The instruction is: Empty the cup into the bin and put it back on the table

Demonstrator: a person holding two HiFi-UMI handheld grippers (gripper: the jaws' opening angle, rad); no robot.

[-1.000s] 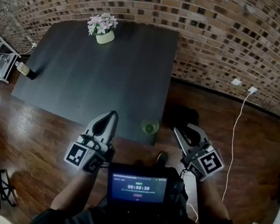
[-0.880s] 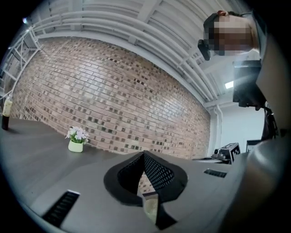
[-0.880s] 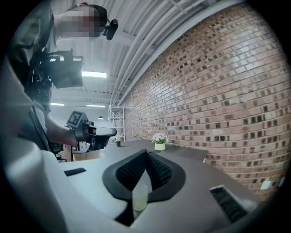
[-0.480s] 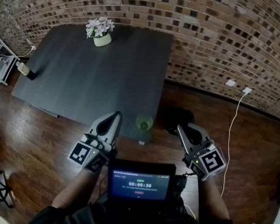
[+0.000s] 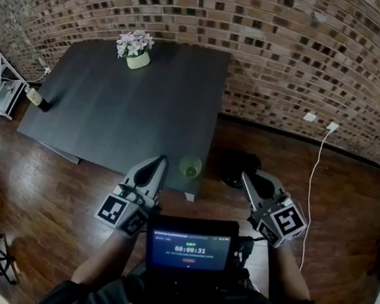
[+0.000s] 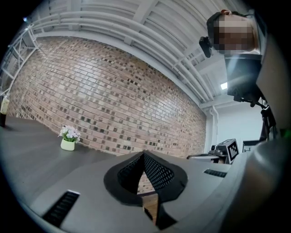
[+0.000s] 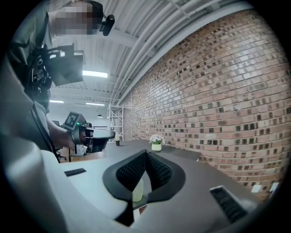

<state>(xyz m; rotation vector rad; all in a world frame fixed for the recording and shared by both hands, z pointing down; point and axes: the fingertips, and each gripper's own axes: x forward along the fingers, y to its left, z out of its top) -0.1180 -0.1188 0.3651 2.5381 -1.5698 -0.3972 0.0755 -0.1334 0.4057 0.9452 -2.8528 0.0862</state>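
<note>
Table (image 5: 110, 115) L→R: small bottle (image 5: 37, 97) at the left edge and flower pot (image 5: 137, 49) at the far edge, both well apart from the action; prob just clutter, not task items. L gripper (image 5: 162, 159) hangs over the near edge, just left of the near right corner. Its jaws are clenched tip to tip w/ nothing between them (L gripper view: only the wall and floor show past the tips). Cup (image 5: 190, 167), green, stands upright on the table right at the near right corner, between the two grippers and touched by neither. Can't tell if anything's inside. The corner spot makes sense: it's the part of the table nearest the bin (image 5: 238, 168), the dark round thing on the floor just past the right edge, so the carry is short. R gripper (image 5: 245, 177) is over the floor by the bin, jaws also pressed together and holding nothing; in the R gripper view the cup (image 7: 137, 191) shows beyond the tips, not gripped. Both grippers are held low and close to the body, by the chest screen (image 5: 191, 243), flanking the cup. My read: cup upright on the table w/ both grippers empty fits either a lead-in to a pick or a cup emptied and set back; the pics don't settle which. Cable (image 5: 309, 194) far right, irrelevant.
</note>
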